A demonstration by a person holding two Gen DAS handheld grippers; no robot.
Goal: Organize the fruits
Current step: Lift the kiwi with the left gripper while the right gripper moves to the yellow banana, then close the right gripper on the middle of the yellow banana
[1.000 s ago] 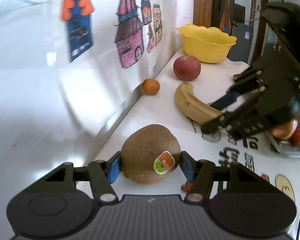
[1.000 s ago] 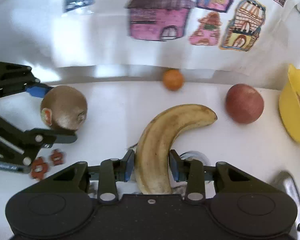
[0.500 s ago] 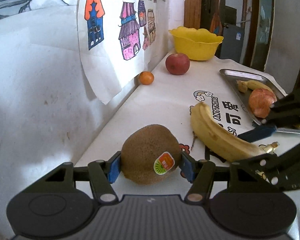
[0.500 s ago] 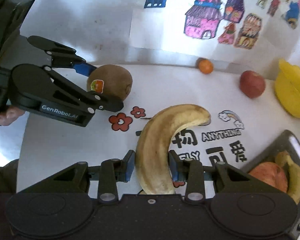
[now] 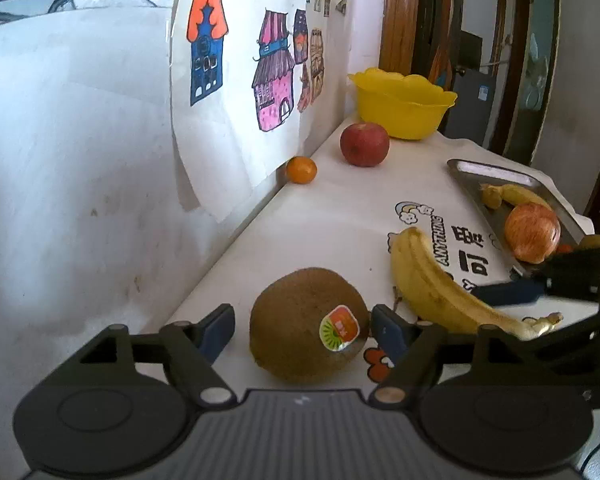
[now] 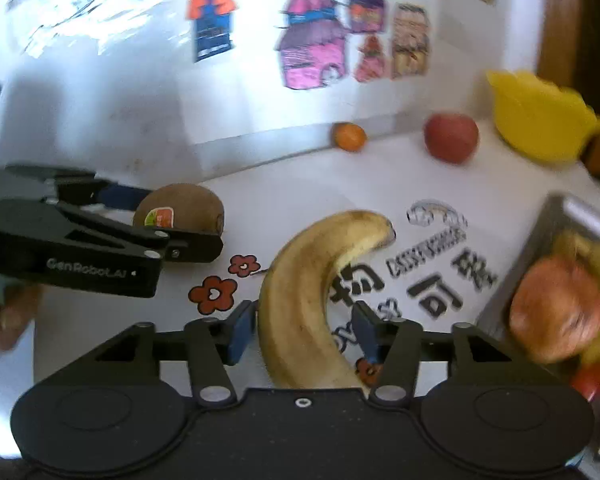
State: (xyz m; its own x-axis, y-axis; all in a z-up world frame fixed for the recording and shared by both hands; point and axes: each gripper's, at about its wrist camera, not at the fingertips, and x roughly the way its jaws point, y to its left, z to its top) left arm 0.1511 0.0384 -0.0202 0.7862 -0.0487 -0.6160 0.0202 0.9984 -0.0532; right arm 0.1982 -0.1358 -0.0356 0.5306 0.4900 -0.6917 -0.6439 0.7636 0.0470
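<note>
Brown kiwi (image 5: 308,326): lying on the white desk (image 5: 340,216) by the wall, between the blue pads of the left hand-held gripper (image 5: 303,330), a gap on each side; jaws just spread, likely a release
Yellow banana (image 6: 312,292): flat on the desk print, between the pads of the right hand-held gripper (image 6: 304,334); jaws just opened, right pad clearly off the peel, left pad almost at it
Reason for placement: probably a parking spot on the desk, both fruits set down side by side
Metal tray (image 5: 496,174): at the right, holding a small banana, a reddish apple (image 5: 532,232) and a red piece at the edge, hard to name
Count on desk: one kiwi, one banana, one red apple (image 5: 365,144), one small orange (image 5: 301,169)
Bowls: one, yellow bowl (image 5: 402,106), at the far end, contents not visible
Hand-held grippers: two, both unclenched
</note>
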